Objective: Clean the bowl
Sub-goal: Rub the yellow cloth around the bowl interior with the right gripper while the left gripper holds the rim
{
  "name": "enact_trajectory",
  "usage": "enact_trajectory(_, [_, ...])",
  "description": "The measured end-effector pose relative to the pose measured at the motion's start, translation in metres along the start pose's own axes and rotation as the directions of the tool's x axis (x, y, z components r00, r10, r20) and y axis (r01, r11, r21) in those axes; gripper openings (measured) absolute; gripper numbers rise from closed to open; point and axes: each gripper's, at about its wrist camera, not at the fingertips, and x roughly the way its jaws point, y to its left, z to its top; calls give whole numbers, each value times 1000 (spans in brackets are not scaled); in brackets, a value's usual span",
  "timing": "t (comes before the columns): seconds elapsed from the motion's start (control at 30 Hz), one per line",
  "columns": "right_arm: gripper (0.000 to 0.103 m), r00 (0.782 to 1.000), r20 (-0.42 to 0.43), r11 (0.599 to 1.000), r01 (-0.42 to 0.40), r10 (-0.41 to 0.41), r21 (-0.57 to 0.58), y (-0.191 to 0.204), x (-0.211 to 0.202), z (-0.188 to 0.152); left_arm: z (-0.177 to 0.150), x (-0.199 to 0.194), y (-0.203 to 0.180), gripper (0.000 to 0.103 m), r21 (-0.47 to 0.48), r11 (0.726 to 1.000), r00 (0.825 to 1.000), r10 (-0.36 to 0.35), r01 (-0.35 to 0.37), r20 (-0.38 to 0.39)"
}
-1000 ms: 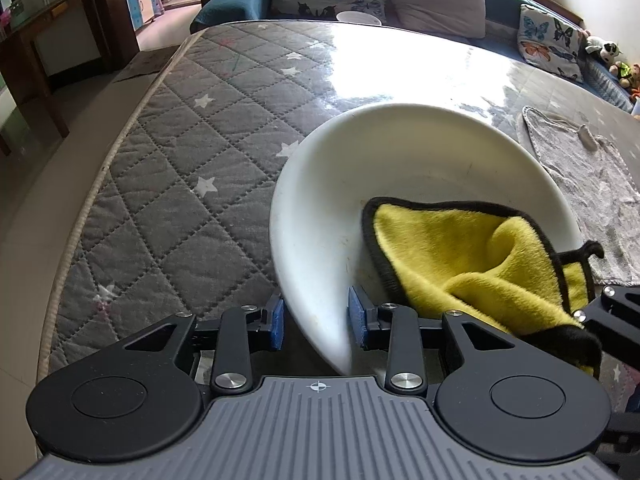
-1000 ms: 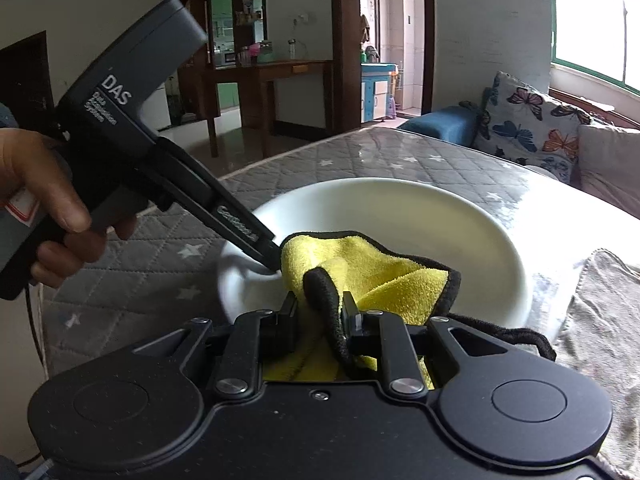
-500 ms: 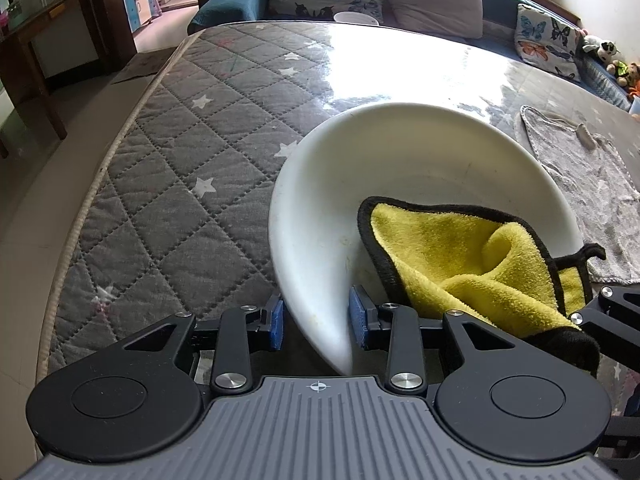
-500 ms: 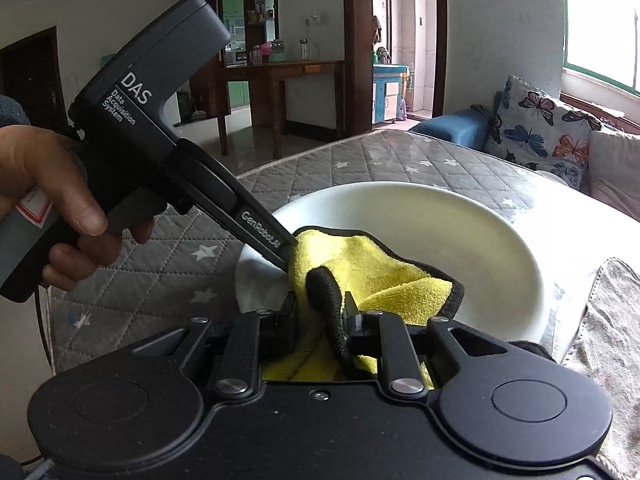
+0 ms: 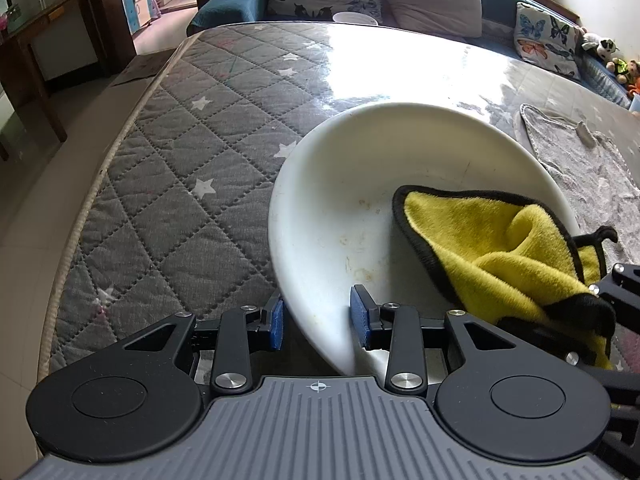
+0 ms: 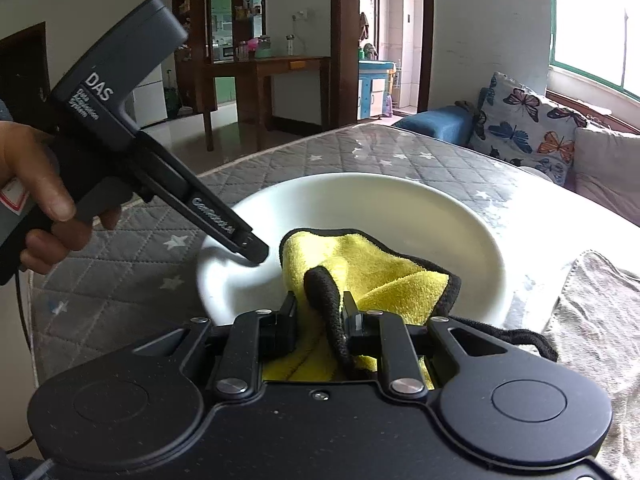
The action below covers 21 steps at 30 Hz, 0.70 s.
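A wide white bowl (image 5: 340, 184) sits on the grey quilted table, with faint brownish smears on its inner wall. My left gripper (image 5: 318, 316) straddles the bowl's near rim, one blue pad outside and one inside, shut on it. A yellow cloth (image 5: 480, 248) with black edging lies in the right part of the bowl. In the right wrist view my right gripper (image 6: 320, 320) is shut on a fold of that cloth (image 6: 360, 260), low in the bowl (image 6: 360, 208). The left gripper's fingertip (image 6: 256, 252) rests on the rim just left of the cloth.
A grey towel (image 5: 580, 160) lies flat to the right of the bowl. The table's edge (image 5: 80, 220) curves along the left with floor beyond. A small white cup (image 5: 355, 18) stands at the far edge before a sofa with cushions (image 5: 432, 0). A hand (image 6: 36, 200) holds the left gripper.
The right gripper has dragged the yellow cloth a little to the right across the bowl, away from the left gripper's finger. The left gripper has stayed on the rim.
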Motion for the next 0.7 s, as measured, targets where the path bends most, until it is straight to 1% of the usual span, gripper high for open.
enact_trajectory(0.43, [22,998,-1,998,69,-69,0,-15,7,1,-7,-9,-4,37,-17,1000,1000,4,-4,-6])
enact_trajectory(0.57, [22,997,-1,997,71,-71,6,-16,8,-1,-9,-15,-2,37,-60,998,1000,1,-2,-8])
enact_trajectory(0.7, [22,997,-1,997,73,-73,10,-14,8,-1,-15,-21,0,37,-134,991,1000,-5,4,-9])
